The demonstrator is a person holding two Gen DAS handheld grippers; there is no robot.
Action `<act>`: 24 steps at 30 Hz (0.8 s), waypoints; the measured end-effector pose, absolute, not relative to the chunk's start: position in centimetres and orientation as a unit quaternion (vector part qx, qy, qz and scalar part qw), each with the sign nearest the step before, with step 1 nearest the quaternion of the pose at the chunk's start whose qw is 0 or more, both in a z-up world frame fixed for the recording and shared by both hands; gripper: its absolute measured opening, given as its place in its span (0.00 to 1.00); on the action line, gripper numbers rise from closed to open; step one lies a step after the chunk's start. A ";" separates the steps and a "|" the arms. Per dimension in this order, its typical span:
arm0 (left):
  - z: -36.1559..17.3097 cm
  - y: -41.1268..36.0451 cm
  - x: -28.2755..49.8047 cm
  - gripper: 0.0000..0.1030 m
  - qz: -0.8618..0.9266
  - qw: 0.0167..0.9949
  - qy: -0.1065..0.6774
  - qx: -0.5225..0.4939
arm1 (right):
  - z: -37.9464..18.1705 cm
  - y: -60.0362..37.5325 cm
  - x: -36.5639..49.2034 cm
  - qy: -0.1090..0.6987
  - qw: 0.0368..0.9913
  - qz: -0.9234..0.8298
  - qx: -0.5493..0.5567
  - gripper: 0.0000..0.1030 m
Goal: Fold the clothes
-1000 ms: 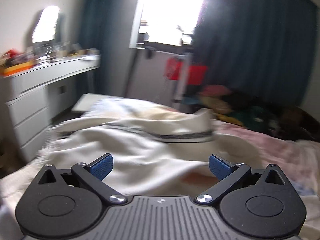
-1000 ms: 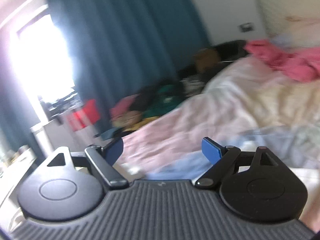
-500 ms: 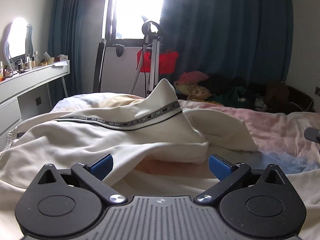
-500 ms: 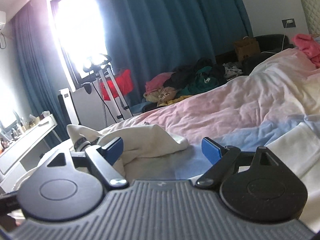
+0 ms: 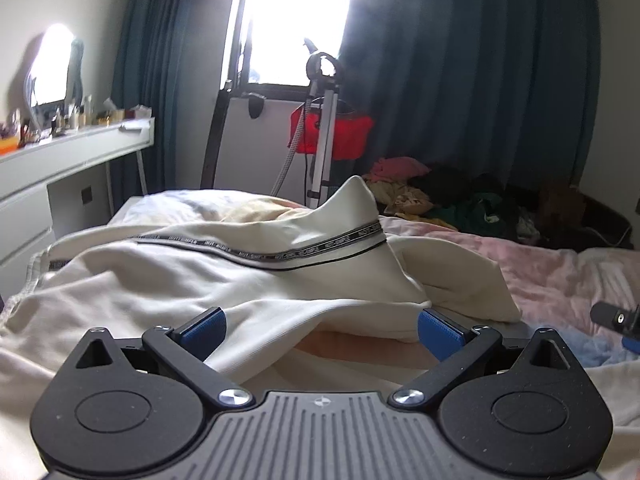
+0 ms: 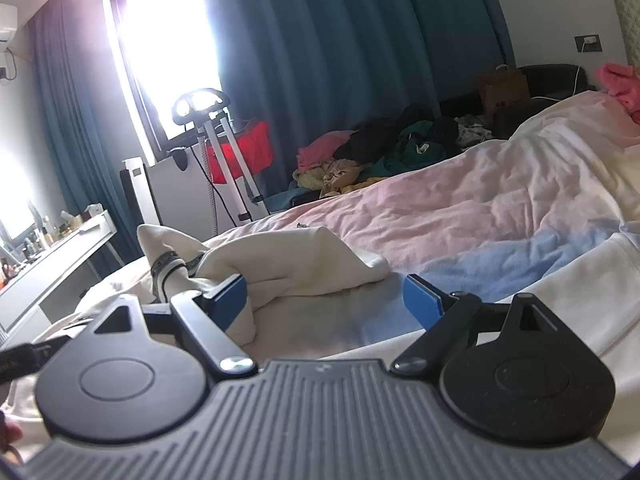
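On the bed [image 6: 460,216], pink-and-blue duvet, a cream garment [image 5: 224,280] lies crumpled across the near-left side. Black printed trim band [image 5: 312,246] runs diagonally over its upper fold, and one corner of the fabric peaks up toward the window.

Left gripper [image 5: 322,330]: released, jaws spread wide, nothing between them. It sits low over the garment's front edge, and a fold of cream cloth lies just ahead of the blue pads [image 5: 202,328]. Whether the pads touch the cloth can't be told.

Right gripper [image 6: 324,300]: also released, jaws wide, nothing held. The left pad sits at a bunched cream fold [image 6: 280,264]; the right pad is over the blue patch of duvet. In the left wrist view, part of the right gripper shows at the far right edge [image 5: 618,320], well apart from the left one.

Background:
- white desk [image 5: 76,152] at left, cluttered with small bottles, mirror above
- garment steamer stand [image 5: 322,128] by the window with red fabric [image 5: 340,136] hung on it
- pile of clothes [image 6: 372,156] beyond the bed, against the dark teal curtain [image 6: 340,52]
- pink cloth [image 6: 622,84] at the far right of the bed
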State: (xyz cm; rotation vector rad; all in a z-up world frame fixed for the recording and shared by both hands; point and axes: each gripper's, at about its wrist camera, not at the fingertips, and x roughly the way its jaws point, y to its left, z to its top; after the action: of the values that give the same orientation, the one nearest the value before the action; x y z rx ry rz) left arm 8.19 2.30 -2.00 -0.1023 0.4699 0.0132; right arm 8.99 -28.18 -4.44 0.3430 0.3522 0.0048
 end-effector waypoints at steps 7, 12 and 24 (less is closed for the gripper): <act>-0.9 4.5 7.1 1.00 0.016 0.969 0.238 -0.072 | -4.0 -27.0 9.1 0.173 0.972 0.019 0.156 0.85; -0.3 6.3 6.9 1.00 0.021 0.967 0.236 -0.095 | -3.3 -26.5 11.0 0.179 0.968 0.036 0.175 0.85; -4.3 9.3 9.8 1.00 -0.004 0.939 0.295 -0.179 | -9.1 -27.5 28.0 0.293 0.829 -0.021 0.475 0.85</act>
State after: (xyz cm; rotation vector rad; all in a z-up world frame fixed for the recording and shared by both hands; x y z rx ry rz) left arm 9.81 9.29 -4.28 -0.3655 0.6025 -0.0083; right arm 27.97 -27.54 -9.09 1.0084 0.6226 -0.0444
